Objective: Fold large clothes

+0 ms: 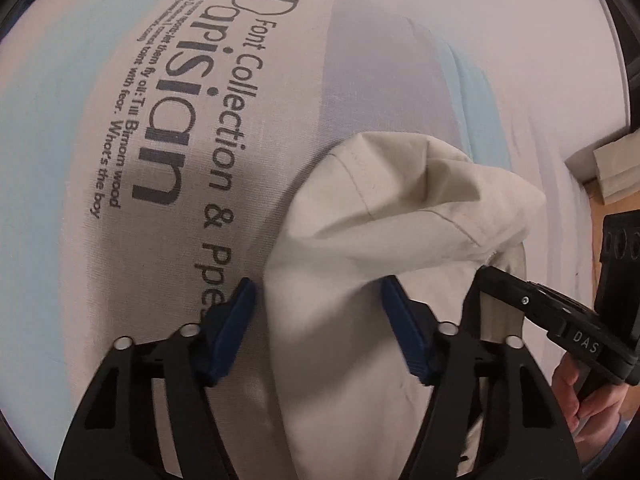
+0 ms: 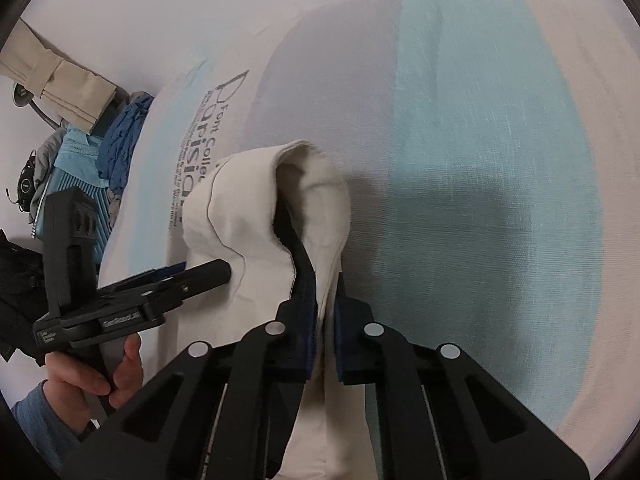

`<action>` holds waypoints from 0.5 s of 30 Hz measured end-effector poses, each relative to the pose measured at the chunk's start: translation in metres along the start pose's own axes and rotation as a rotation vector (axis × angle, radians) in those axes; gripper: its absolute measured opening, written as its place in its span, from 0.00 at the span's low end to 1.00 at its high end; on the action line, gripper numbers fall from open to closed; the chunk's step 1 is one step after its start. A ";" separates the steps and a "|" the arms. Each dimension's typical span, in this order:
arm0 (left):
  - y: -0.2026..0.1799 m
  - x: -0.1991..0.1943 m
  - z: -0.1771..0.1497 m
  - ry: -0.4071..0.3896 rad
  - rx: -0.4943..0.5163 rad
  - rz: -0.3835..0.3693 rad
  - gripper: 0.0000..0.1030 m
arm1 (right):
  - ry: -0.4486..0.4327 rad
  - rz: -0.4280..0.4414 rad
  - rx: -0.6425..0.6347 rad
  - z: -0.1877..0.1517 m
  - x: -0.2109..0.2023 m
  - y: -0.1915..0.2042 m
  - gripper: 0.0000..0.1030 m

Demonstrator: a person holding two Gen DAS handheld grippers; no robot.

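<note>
The right gripper (image 2: pixel 325 312) is clamped on an edge of the cream garment (image 2: pixel 256 240). The left gripper (image 1: pixel 320 320) stands around another bunch of it, jaws not yet pressing. The garment lies crumpled on the printed sheet (image 1: pixel 120 260); I judge that folding has hardly started.

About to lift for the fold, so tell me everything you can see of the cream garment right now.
The cream garment looks like plain woven cotton with stitched seams, bunched into a raised, creased fold on the printed bedsheet. The right gripper is shut on one thin doubled edge. The left gripper straddles a thicker bunch, its blue pads not visibly pressing. Its full shape is hidden.
</note>
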State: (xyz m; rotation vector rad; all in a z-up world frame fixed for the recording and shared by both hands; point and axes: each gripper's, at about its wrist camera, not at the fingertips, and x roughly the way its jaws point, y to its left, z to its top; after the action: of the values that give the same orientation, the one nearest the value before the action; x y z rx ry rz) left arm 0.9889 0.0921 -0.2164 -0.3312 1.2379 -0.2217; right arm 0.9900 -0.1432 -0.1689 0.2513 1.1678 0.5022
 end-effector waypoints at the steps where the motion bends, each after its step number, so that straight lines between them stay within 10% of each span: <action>1: -0.002 -0.002 -0.002 -0.002 0.009 -0.003 0.46 | -0.001 0.001 -0.002 0.000 -0.001 0.001 0.05; 7: -0.019 -0.019 -0.003 -0.052 0.068 0.032 0.16 | -0.006 -0.010 -0.013 -0.003 -0.013 0.007 0.04; 15: -0.043 -0.052 -0.016 -0.146 0.147 0.077 0.03 | -0.056 -0.054 -0.055 -0.016 -0.051 0.023 0.04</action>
State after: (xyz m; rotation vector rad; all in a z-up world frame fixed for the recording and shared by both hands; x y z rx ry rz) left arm 0.9577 0.0673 -0.1595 -0.1693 1.0816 -0.2170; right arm 0.9541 -0.1500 -0.1239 0.1851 1.1016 0.4768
